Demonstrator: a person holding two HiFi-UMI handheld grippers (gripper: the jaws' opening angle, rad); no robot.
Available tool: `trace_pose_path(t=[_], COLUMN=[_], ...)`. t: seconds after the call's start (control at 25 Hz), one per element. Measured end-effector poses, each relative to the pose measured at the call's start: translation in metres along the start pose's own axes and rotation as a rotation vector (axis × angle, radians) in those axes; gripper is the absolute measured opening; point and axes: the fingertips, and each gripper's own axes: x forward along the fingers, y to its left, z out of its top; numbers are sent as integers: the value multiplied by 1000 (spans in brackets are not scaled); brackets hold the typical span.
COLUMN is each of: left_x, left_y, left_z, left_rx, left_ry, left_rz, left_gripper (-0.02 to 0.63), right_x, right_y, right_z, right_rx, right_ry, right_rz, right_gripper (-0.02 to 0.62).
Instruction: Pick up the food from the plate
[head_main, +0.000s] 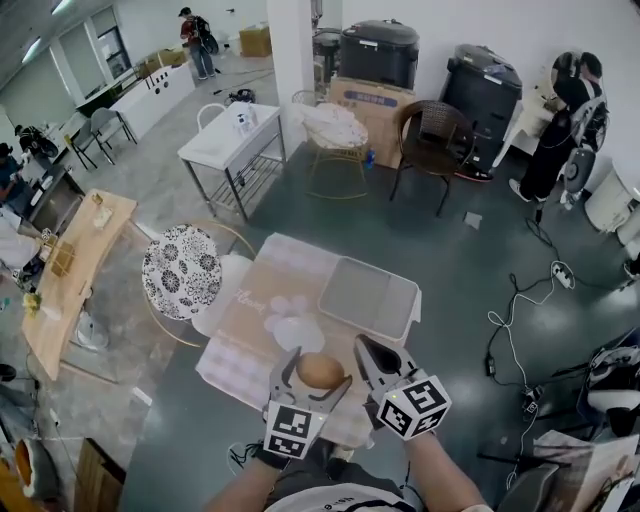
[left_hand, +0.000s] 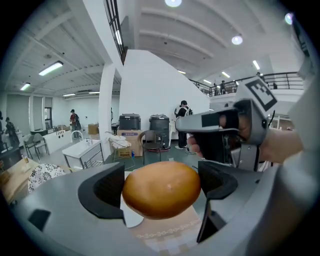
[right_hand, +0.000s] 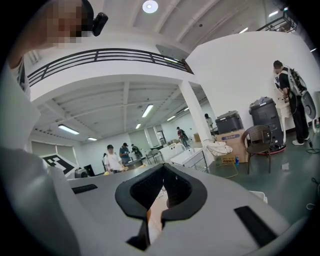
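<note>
Food (head_main: 320, 371), a smooth golden-brown oval like a bread roll, sits clamped between the jaws of our left gripper (head_main: 316, 378). In the left gripper view the dark pads press on both of its sides, and it bulges out above and below them.

Starting at the far left of the head view, we see a long wooden table (head_main: 75, 270) with small items on it. Next comes a round seat with a black-and-white pattern (head_main: 181, 271), just beside our own table (head_main: 250, 320), which has a pale cloth over it. On that cloth lies a white plate (head_main: 297, 330) with a scalloped outline. The food is held just on our side of it, over the near part of the table. In the left gripper view, a sliver of the white plate shows under the food's lower left edge.

Right of the plate lies a grey rectangular tray (head_main: 368, 297), reaching the table's far right edge.

Further right, our right gripper (head_main: 366, 350) is beside the left one, near but not touching it, and pointing toward the tray. Its own view shows the jaws drawn together with nothing between them, and only a thin strip of the cloth visible through the slit. Each gripper carries its marker cube (head_main: 417, 405) at our end.
</note>
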Motion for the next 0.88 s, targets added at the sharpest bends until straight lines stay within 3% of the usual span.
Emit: trace_pose_path(t=[0.56,0.88], left_x=[-70,-88], left_y=[-22,-30], left_z=[86,100], left_rx=[9,15], left_ry=[-103,-127], left_rz=[-8,-19], left_gripper=[446,446], right_x=[-35,-43], right_y=[40,58], right_z=[59,64], right_rx=[-70,-110], right_ry=[-97,-94], right_rz=[27,37], right_gripper=[14,14])
